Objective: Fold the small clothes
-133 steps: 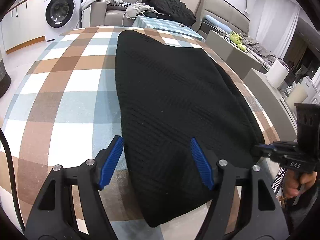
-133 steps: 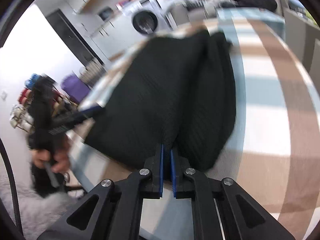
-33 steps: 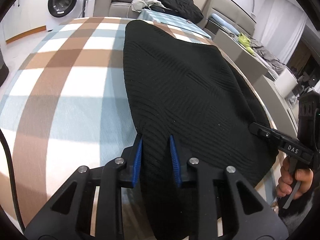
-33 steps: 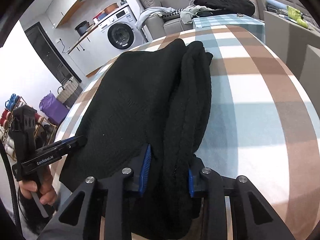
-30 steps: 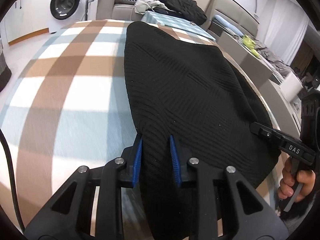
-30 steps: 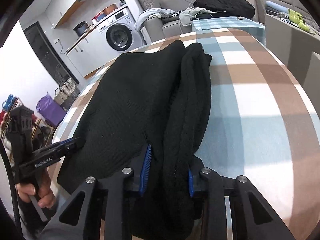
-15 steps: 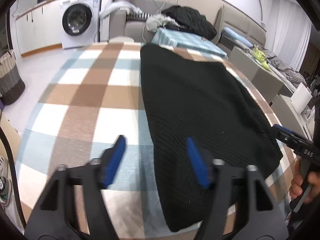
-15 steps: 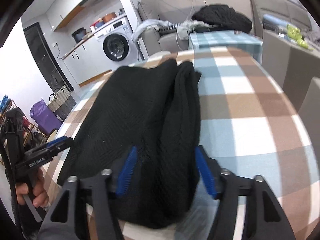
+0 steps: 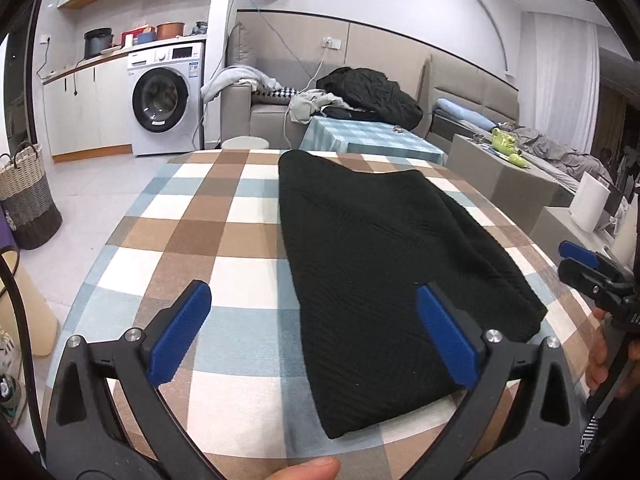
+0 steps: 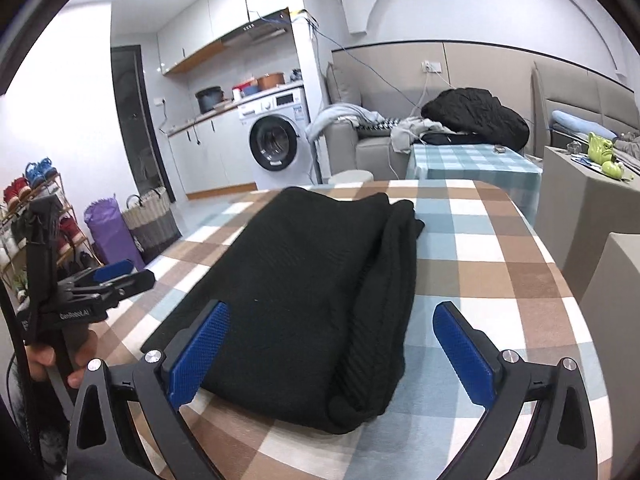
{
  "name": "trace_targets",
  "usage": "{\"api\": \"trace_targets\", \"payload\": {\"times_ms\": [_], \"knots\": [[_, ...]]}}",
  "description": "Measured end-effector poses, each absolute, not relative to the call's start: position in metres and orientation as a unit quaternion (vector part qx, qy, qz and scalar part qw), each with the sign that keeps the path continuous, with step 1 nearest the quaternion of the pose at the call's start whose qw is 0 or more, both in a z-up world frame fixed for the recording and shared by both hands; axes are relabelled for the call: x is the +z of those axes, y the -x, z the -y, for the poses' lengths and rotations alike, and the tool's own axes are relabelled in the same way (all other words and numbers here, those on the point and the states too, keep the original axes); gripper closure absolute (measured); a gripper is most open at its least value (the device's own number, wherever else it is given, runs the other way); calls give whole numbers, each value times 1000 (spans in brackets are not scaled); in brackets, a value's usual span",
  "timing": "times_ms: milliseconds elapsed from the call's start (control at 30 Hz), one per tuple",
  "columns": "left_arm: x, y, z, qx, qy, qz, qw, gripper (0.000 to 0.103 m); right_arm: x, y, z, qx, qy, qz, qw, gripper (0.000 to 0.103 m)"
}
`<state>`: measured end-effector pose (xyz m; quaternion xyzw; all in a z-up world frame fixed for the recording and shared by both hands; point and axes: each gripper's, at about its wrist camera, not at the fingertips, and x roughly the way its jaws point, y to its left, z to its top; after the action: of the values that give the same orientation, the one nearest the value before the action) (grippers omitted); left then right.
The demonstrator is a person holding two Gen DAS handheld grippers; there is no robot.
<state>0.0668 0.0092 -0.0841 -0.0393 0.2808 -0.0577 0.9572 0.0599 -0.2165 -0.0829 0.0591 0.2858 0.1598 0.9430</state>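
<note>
A black ribbed knit garment lies folded into a long band on the checked tablecloth; it also shows in the right wrist view, with a thicker rolled fold along its right side. My left gripper is open and empty, raised above the garment's near end. My right gripper is open and empty, raised above the same near end. Each gripper shows at the edge of the other's view, the right one and the left one.
The table's near edge runs just under both grippers. A second checked table, a sofa with piled clothes, a washing machine and a woven basket stand beyond. Grey cabinets flank the right side.
Both grippers let go of the garment's near end, opened wide and drew back and up. The garment now lies flat on the cloth.
</note>
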Motion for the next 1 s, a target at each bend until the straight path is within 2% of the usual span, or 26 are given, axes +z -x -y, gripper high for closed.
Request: {"api": "trace_targets", "payload": {"times_ms": [533,1000], "knots": [[-84,-44,-5,-64,25,-228,971,1,-90,-43,201,180,-17,-246,952,0],[-90,-43,2,-76,1,-224,972,1,-88,-36,201,181,-13,-228,957,0]]}}
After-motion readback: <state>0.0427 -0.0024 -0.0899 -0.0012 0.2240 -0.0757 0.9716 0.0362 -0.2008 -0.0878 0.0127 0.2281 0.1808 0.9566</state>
